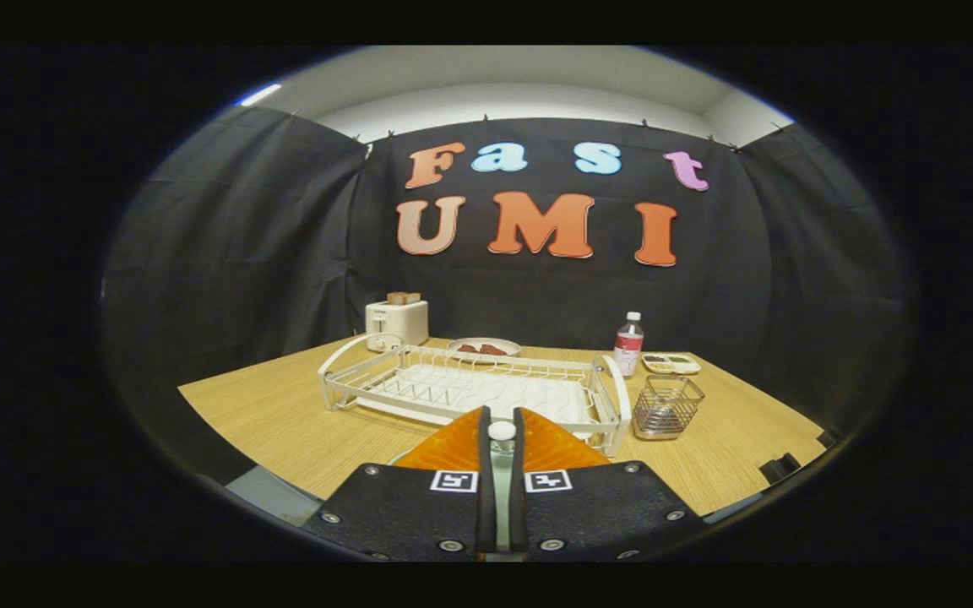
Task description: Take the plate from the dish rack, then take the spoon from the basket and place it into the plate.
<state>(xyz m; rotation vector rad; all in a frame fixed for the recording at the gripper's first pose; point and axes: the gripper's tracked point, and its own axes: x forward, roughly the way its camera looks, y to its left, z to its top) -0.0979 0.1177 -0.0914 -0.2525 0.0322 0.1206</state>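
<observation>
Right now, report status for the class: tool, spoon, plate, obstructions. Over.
Tool shut on spoon, both fingers on its handle. Orange plate right beneath the fingers, just before the dish rack. Nothing between spoon and plate.

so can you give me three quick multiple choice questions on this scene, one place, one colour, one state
1. Where is the wire basket?
A. inside the dish rack
B. on the table beside the rack's end, on the bottle side
C. held between the fingers

2. What colour is the plate just below the fingers?
A. white
B. blue
C. orange

3. What is the gripper doing?
A. wide open, nothing between the fingers
B. closed on the thin spoon handle
C. closed on the rack's rim

Answers:
1 B, the basket stands on the wood next to the rack's end.
2 C, orange shows either side of the fingers.
3 B, the pale handle with its round end sits pinched between both fingers.
</observation>
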